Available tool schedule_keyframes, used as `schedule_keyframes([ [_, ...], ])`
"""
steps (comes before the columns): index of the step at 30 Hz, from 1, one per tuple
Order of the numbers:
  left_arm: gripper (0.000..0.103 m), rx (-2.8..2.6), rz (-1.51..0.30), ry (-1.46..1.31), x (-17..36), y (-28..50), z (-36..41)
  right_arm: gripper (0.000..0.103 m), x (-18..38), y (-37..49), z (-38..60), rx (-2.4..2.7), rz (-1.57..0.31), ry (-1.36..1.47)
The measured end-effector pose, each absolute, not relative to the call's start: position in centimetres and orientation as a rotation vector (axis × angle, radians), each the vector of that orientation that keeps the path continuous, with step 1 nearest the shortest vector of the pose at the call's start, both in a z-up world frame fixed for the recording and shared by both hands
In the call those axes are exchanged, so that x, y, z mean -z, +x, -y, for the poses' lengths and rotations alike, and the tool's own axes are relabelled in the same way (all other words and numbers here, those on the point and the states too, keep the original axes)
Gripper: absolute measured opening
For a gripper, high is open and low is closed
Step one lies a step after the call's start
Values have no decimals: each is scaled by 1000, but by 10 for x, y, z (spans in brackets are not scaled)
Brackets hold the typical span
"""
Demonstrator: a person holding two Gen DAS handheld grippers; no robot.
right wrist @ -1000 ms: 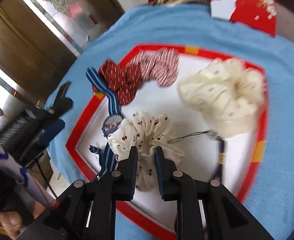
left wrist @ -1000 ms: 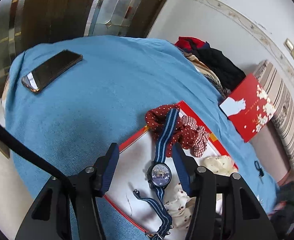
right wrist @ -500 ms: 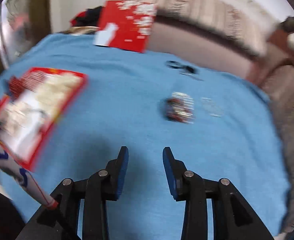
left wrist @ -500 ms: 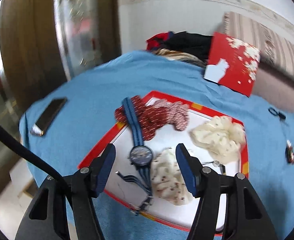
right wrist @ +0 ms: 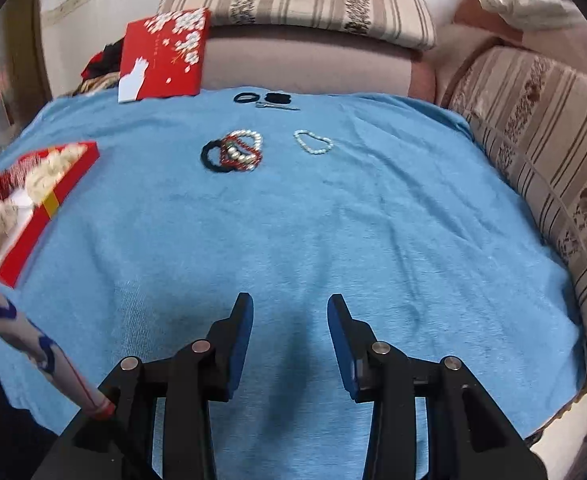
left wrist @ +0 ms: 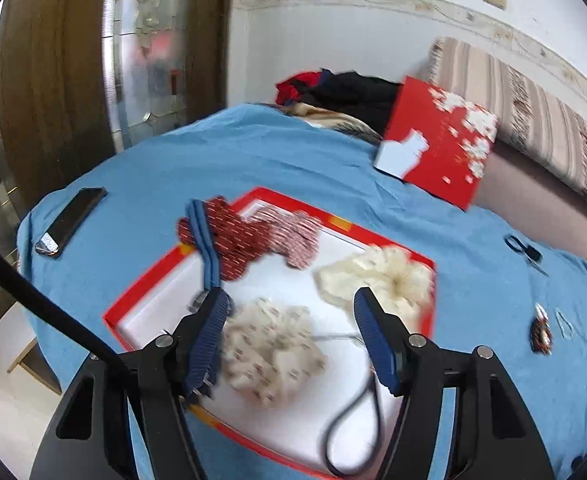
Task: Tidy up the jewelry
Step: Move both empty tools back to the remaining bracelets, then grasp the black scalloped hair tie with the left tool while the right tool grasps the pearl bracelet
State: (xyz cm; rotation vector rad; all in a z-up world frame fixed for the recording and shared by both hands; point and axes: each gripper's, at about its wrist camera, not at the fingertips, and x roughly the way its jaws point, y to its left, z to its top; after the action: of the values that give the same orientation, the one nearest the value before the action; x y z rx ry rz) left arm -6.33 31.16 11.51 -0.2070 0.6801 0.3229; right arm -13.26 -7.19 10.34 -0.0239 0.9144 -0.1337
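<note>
A red-rimmed white tray (left wrist: 145, 286) lies on the blue cloth. It holds a red scrunchie (left wrist: 237, 236), a cream scrunchie (left wrist: 373, 276), a cherry-print scrunchie (left wrist: 269, 344), a blue striped watch strap (left wrist: 205, 240) and a black cord loop (left wrist: 353, 420). My left gripper (left wrist: 291, 312) hovers over the cherry-print scrunchie, its jaws opening and holding nothing. My right gripper (right wrist: 289, 312) hangs over bare cloth, its jaws also opening and empty. Well beyond it lie a tangle of pearl and red bead bracelets with a black hair tie (right wrist: 233, 152), and a pale bead bracelet (right wrist: 313, 142).
A phone (left wrist: 71, 222) lies on the cloth at the left. A red box lid (right wrist: 161, 54) leans at the back, with black hair ties and a hairpin (right wrist: 261, 100) in front of it. Striped sofa cushions (right wrist: 533, 152) border the cloth behind and to the right.
My right gripper left the tray and swung right over the bare cloth, its jaws widening. My left gripper rolled and shifted from the watch toward the cherry-print scrunchie, opening a little.
</note>
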Motion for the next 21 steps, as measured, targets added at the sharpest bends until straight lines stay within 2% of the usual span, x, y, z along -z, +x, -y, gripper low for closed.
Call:
schedule_keyframes([
  [2,65,-276,-696,-187,-117,-65,-296,47,-107,-128,85,129,-914,10],
  [7,69,-162,-760,-157,-115,-53,-252,47,-106,-97,117,127,-941,90],
  [17,69,139,-949,-169,-69,17,-158,47,-82,-22,142,94,-973,174],
  [19,68,204,-978,-158,-59,37,-137,47,-78,-5,149,99,-969,192],
  [21,59,265,-1003,-150,-50,56,-116,47,-76,6,156,101,-956,209],
])
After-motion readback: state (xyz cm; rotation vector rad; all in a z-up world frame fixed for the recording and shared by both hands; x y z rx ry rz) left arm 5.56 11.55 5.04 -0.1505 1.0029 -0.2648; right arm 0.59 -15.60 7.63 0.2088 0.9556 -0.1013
